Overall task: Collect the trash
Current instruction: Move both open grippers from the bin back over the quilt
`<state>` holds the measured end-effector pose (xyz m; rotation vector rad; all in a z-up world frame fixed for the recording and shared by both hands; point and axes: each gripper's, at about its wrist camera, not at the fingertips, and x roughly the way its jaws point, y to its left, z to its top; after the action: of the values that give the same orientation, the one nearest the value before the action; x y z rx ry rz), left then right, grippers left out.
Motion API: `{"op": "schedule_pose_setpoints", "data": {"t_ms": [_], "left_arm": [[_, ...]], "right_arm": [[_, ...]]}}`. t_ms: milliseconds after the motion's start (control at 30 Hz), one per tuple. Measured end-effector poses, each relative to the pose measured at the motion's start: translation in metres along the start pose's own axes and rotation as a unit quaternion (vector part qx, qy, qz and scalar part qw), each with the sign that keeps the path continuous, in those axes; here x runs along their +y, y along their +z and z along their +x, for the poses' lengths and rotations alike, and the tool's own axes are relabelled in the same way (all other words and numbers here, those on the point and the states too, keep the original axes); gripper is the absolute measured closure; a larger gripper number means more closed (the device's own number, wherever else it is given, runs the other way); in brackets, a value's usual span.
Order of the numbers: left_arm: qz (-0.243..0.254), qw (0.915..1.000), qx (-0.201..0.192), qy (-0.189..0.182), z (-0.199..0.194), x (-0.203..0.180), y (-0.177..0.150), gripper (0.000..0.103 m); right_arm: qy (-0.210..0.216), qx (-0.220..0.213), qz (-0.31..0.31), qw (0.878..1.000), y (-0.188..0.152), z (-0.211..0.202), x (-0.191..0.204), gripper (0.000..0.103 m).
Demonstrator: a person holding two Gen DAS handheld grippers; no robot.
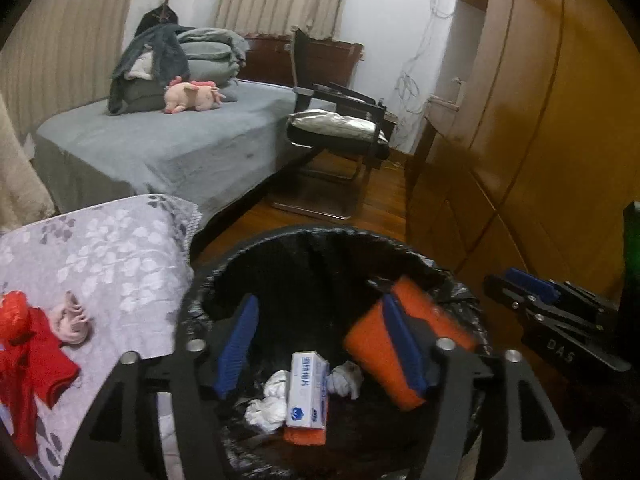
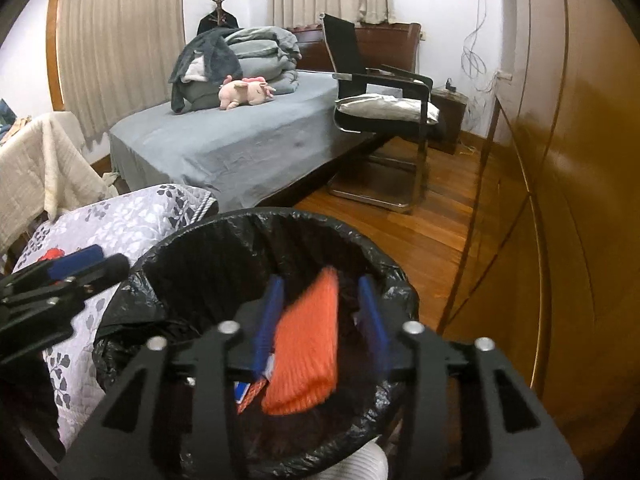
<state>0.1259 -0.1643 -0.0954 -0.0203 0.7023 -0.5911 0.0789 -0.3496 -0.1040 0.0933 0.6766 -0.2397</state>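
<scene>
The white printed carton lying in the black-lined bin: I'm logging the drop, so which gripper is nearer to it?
Left. The left gripper hangs open directly above the white printed carton; the right gripper is open over the bin's right side, an orange mesh piece between its jaws.

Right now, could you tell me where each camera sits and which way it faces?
Left wrist: on the left gripper, angled down into the black-lined bin; the right gripper shows at its right edge.
Right wrist: on the right gripper, above the same bin, an orange item between its open jaws.
Shared: bin, bed, chair.
</scene>
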Motion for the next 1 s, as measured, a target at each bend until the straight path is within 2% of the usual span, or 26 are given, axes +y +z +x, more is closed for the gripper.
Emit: {"op": "schedule_pose_setpoints", "data": {"t_ms": [33,67,100,133,300,500,800,1000], "left_arm": [[-0.004,0.9999,-0.003,0.01,-0.005,0.005,0.0,0.025],[-0.006,0.9998,-0.006,0.018,-0.009,0.01,0.0,0.022],[-0.008,0.9995,-0.009,0.029,-0.015,0.015,-0.001,0.017],[-0.009,0.9991,-0.01,0.039,-0.018,0.02,-0.001,0.013],[-0.025,0.9954,-0.024,0.09,-0.046,0.05,-0.006,0.008],[-0.049,0.9889,-0.049,0.132,-0.085,0.089,-0.014,0.007],[-0.078,0.9729,-0.078,0.203,-0.132,0.141,-0.031,0.007],[-0.101,0.9582,-0.085,0.254,-0.161,0.179,-0.049,0.008]], "right_arm": [[-0.002,-0.003,0.0,1.0,0.0,0.0,0.001,0.029],[-0.006,-0.008,0.0,1.0,-0.001,-0.002,0.002,0.022],[-0.009,-0.012,0.0,1.0,-0.002,-0.004,0.004,0.01],[-0.012,-0.016,0.0,1.0,-0.002,-0.006,0.006,0.008],[0.005,-0.018,-0.004,1.0,0.001,-0.01,0.024,0.006],[0.036,-0.033,-0.026,0.998,0.009,-0.017,0.063,0.006],[0.09,-0.054,-0.062,0.993,0.022,-0.023,0.133,0.006],[0.129,-0.064,-0.083,0.986,0.022,-0.017,0.189,0.006]]}}
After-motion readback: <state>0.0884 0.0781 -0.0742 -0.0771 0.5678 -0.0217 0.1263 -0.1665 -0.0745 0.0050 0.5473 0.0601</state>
